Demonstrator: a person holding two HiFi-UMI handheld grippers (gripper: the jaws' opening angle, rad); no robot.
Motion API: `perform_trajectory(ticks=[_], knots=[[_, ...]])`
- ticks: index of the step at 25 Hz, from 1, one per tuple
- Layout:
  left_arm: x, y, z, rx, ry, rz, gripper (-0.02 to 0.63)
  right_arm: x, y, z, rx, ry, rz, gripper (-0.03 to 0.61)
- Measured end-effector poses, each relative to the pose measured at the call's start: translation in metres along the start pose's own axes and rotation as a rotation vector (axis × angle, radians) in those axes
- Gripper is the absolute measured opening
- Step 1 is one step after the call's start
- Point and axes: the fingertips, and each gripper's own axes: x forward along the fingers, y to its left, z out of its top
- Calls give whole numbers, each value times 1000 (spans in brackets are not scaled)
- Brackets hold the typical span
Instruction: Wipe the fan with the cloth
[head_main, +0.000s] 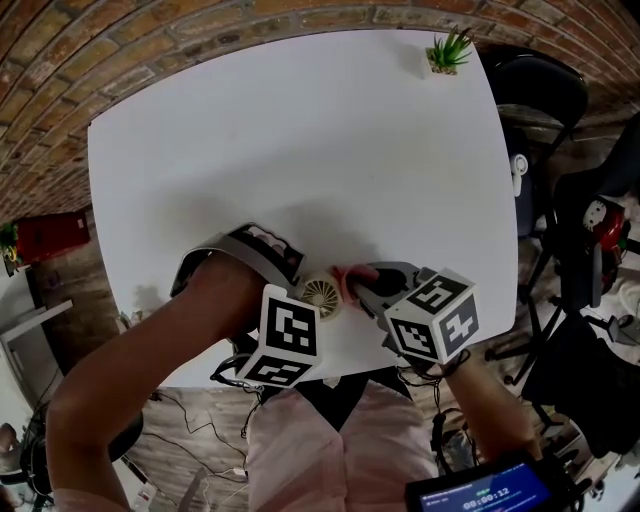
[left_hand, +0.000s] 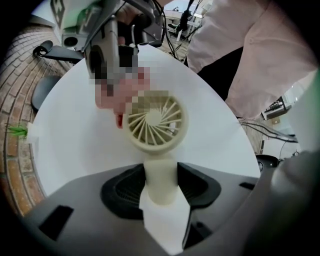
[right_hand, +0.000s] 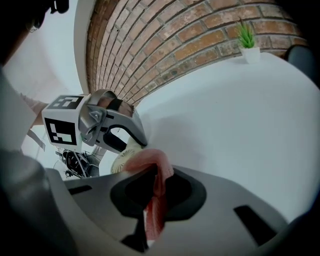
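White smooth tabletop (head_main: 200, 150); left gripper (left_hand: 161, 189) pinches cylindrical handle of round-grilled cream fan (left_hand: 155, 121), right gripper (right_hand: 154, 195) clamps soft pink cloth (right_hand: 149, 162).

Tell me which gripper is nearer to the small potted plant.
Right. The right gripper, shut on the pink cloth, is below the plant in the head view, slightly left of it; the left gripper, holding the fan, sits further left.

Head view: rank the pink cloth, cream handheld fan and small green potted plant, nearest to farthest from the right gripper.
1. Pink cloth, clamped in the right gripper.
2. Cream handheld fan, just left of it.
3. Small green potted plant, far off, top right.
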Motion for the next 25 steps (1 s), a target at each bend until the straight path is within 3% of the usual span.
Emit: perform_trajectory(ticks=[19,22,25], knots=[[0,-3,-1,19,9,0,207,9,2,30,-49,-10,46,31],[-1,-4,-1,14,5,3,207,2,1,41,-85,-41,57,31],[-1,-3,-1,14,3,2,207,-5,7,42,-182,-27,136,31]])
